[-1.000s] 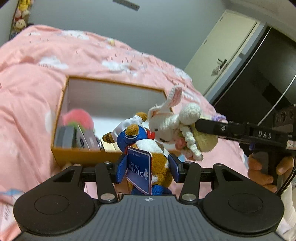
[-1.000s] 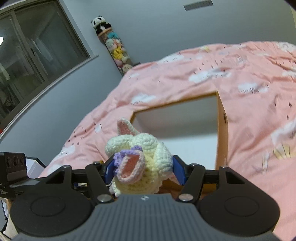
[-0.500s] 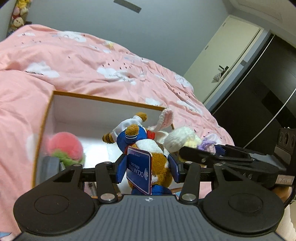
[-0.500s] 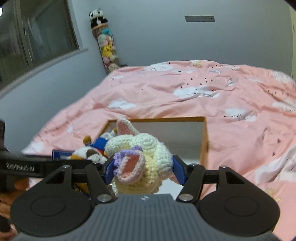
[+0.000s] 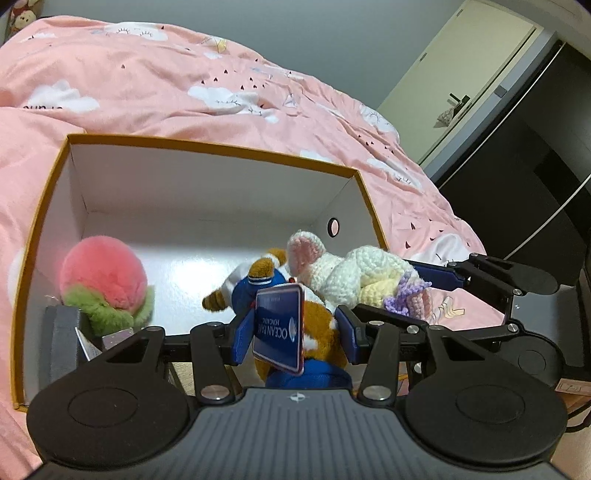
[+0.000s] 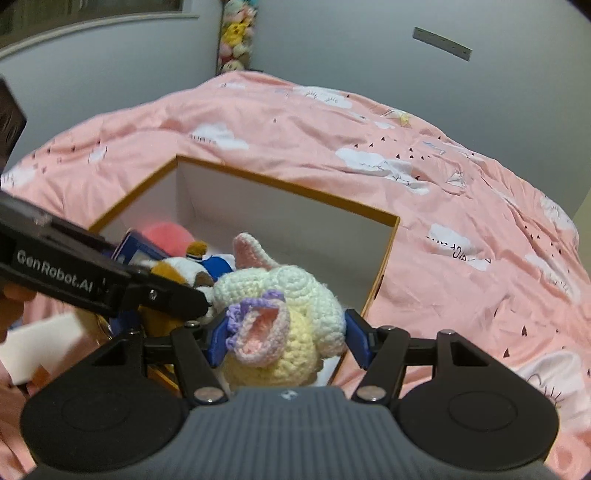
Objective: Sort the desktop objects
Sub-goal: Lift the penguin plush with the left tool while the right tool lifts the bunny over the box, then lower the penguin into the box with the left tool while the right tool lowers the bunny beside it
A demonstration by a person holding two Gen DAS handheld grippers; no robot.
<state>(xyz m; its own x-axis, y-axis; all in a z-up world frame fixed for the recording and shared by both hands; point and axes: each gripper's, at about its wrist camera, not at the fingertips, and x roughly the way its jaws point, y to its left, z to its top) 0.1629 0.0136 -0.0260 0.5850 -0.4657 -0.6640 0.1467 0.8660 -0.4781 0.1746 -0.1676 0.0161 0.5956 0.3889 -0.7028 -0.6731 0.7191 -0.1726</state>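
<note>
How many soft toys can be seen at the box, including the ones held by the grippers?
3. A pink peach plush lies inside the box at its left. The left gripper holds a brown-and-blue plush; the right gripper holds a crocheted bunny. More may be hidden.

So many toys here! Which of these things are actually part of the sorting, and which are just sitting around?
Part of the job:
- brown plush in blue outfit, gripped by the left claw
- crocheted bunny, gripped by the right claw
- orange box, where both toys hang
- pink peach plush, already inside

Just lying about:
- pink bedspread
- stuffed toys in the corner
</note>
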